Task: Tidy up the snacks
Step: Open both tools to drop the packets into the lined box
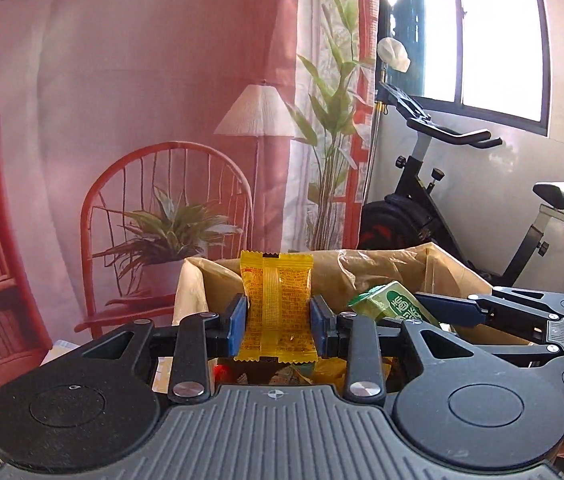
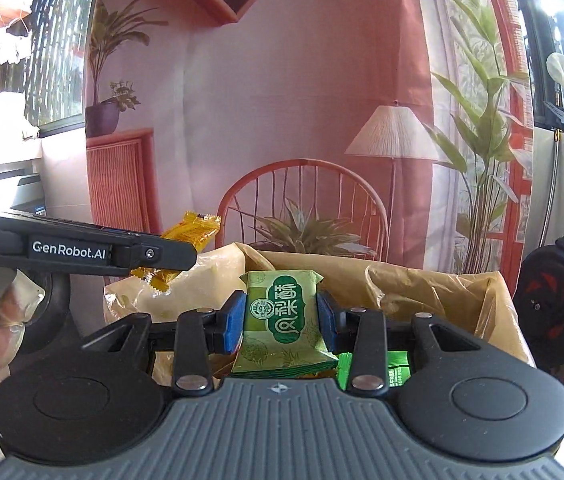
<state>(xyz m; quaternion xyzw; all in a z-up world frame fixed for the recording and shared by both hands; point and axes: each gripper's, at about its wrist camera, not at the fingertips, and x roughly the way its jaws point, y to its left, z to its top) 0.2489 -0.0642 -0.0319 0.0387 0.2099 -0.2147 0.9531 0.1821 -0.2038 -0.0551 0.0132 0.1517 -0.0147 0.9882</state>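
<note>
My left gripper [image 1: 278,316] pinches a translucent yellow plastic snack packet [image 1: 275,306] upright between its blue-padded fingers [image 1: 237,322], above a cardboard box lined with a tan plastic bag [image 1: 386,270]. My right gripper [image 2: 280,322] clamps a green foil snack packet with white characters [image 2: 282,320] over the same box, other wrapped snacks [image 2: 396,370] heaped inside. Beyond stands a pink printed room backdrop [image 1: 153,80] and a black exercise bike [image 1: 442,196].
</note>
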